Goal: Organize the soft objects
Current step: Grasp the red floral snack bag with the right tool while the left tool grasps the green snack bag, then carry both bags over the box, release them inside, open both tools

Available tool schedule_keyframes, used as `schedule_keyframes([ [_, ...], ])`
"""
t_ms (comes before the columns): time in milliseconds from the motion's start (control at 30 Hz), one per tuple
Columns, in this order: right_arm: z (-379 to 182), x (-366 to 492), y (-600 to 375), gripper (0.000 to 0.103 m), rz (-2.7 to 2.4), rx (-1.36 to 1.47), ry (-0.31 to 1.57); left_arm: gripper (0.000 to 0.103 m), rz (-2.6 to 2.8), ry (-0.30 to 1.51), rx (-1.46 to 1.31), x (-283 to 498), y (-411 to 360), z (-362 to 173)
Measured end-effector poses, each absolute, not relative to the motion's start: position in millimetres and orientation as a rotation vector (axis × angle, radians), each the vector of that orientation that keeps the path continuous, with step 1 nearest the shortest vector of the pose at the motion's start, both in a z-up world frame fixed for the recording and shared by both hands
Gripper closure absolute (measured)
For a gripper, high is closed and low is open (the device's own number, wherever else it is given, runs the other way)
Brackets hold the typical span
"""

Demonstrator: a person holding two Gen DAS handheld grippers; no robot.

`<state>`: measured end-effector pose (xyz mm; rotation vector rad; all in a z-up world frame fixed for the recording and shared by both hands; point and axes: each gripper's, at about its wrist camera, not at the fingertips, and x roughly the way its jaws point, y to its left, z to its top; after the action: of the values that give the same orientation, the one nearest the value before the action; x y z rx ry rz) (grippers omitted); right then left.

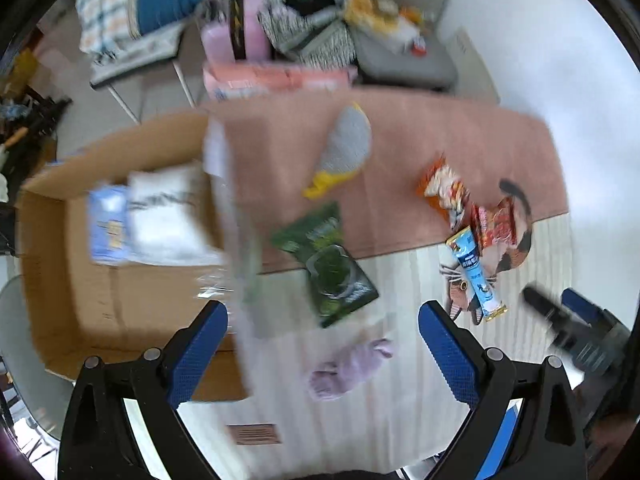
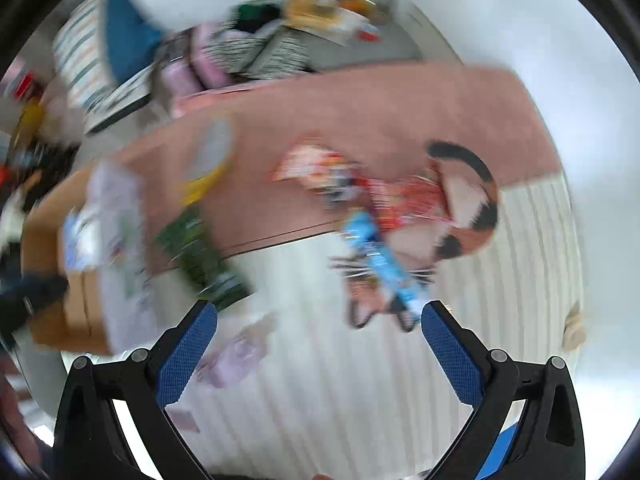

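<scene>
Both the left gripper (image 1: 323, 340) and right gripper (image 2: 319, 338) are held spread and empty above the scattered packets, while sorted packs are gathered in the cardboard box (image 1: 52, 280).

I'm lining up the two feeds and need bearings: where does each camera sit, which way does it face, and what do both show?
Left wrist: on the left gripper, looking down and forward over the cardboard box and green packet; its own open blue fingers show, with the right gripper at far right.
Right wrist: on the right gripper, facing the cat-shaped mat through heavy blur; its own open fingers show.
Shared: blue tube, green packet, lilac cloth, box.
</scene>
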<state>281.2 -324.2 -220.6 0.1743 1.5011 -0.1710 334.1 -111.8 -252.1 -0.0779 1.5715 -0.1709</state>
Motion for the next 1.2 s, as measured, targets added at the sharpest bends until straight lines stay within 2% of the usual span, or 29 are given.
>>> schedule_keyframes([
  [200,-298,308,-449,0.000,-0.362,0.620,1.534,0.005,-0.105,1.704,-0.068,351,-151,-321],
  [300,-335,320,-477,0.004,-0.434,0.766,1.535,0.005,-0.068,1.756,-0.077,358,-157,-348],
  [500,-400,338,-496,0.023,-0.524,0.931,1.596,0.005,0.001,1.836,-0.153,366,-151,-384],
  [533,-406,340,-495,0.036,-0.525,0.939,1.611,0.005,0.007,1.840,-0.154,367,-150,-386],
  [567,-411,342,-493,0.043,-0.512,0.932,1.628,0.005,0.016,1.846,-0.152,367,-149,-389],
  [667,-412,352,-474,0.049,-0.406,0.687,1.718,0.005,0.020,1.868,-0.165,367,-147,-398],
  [767,-411,350,-455,0.050,-0.273,0.394,1.809,0.005,0.021,1.898,-0.143,367,-147,-411],
  [900,-410,336,-444,0.050,-0.219,0.163,1.854,0.006,0.018,1.938,-0.121,363,-148,-428],
  [967,-411,335,-443,0.046,-0.223,0.159,1.854,0.031,0.027,1.943,-0.095,360,-150,-435],
  [1000,-413,332,-444,0.044,-0.231,0.163,1.855,0.034,0.039,1.931,-0.065,358,-152,-434],
  [1100,-423,334,-447,0.042,-0.271,0.193,1.857,0.060,0.018,1.882,-0.006,352,-161,-424],
  [1133,-422,339,-453,0.043,-0.284,0.214,1.830,0.065,0.017,1.863,0.012,350,-162,-419],
  [1200,-422,341,-451,0.053,-0.292,0.230,1.805,0.069,0.007,1.826,0.042,346,-166,-410],
])
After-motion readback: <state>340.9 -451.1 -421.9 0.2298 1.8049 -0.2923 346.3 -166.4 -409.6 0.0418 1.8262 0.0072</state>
